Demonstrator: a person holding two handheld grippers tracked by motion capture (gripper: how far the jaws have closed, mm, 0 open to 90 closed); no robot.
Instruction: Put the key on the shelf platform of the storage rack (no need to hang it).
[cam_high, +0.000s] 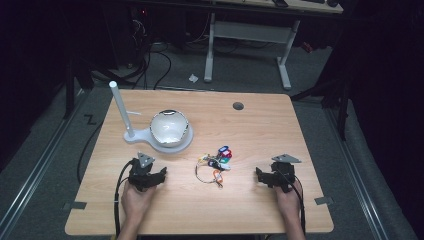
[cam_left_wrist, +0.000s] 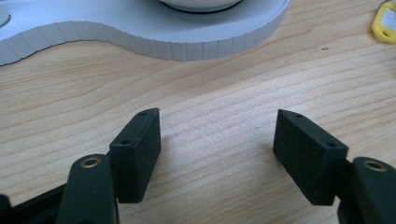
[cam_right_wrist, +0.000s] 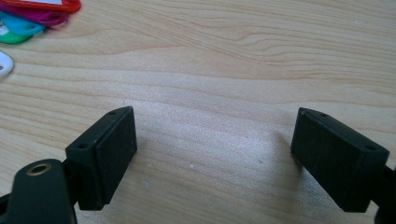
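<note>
A bunch of coloured key tags on a wire ring lies in the middle of the wooden table. Behind and to its left a shiny bowl sits on a white stand with an upright white post. My left gripper rests open on the table, in front of the stand's edge, with a yellow tag at the far right of its view. My right gripper rests open to the right of the tags; red, purple, teal and white tags show at its view's top left.
A small round dark hole sits near the table's far edge. Beyond the table stand a white desk frame and cables on a grey floor. Tape marks sit at the table's near corners.
</note>
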